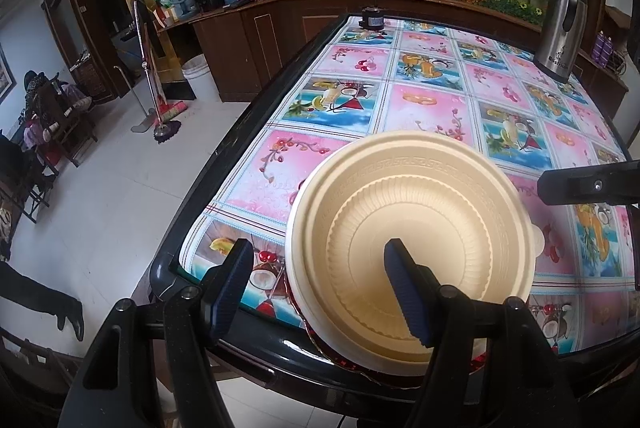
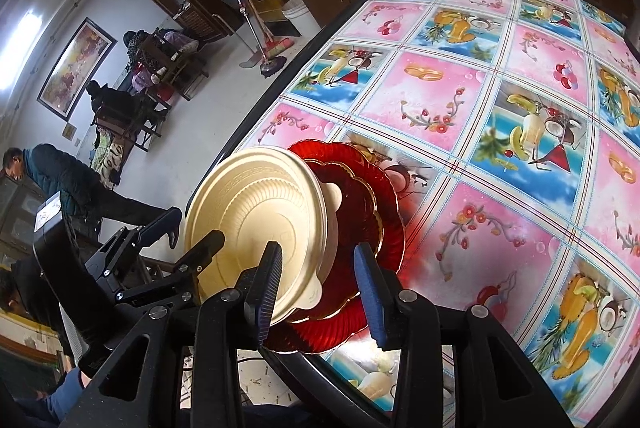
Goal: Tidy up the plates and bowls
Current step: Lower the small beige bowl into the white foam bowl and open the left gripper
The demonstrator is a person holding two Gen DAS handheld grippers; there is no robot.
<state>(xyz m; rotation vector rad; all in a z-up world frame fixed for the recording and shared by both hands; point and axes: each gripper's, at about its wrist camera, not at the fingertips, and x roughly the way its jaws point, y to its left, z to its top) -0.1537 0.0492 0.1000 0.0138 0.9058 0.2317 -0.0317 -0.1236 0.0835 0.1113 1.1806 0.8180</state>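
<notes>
Both grippers sit at the cream bowl [image 1: 408, 248] on red plates [image 2: 360, 212]: left gripper [image 1: 320, 284] straddles its rim unclenched; right gripper [image 2: 320, 284] likewise loose.

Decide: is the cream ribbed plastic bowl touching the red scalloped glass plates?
Touching. The right wrist view shows the bowl nested on the plates, no gap.

Wide bare stretch of patterned tablecloth [image 1: 432, 104] beyond the cream bowl [image 1: 412, 228], bowl on red plates [image 2: 356, 212] crowding the near table edge, steel kettle [image 1: 562, 28] and small black object [image 1: 372, 18] at the far side
</notes>
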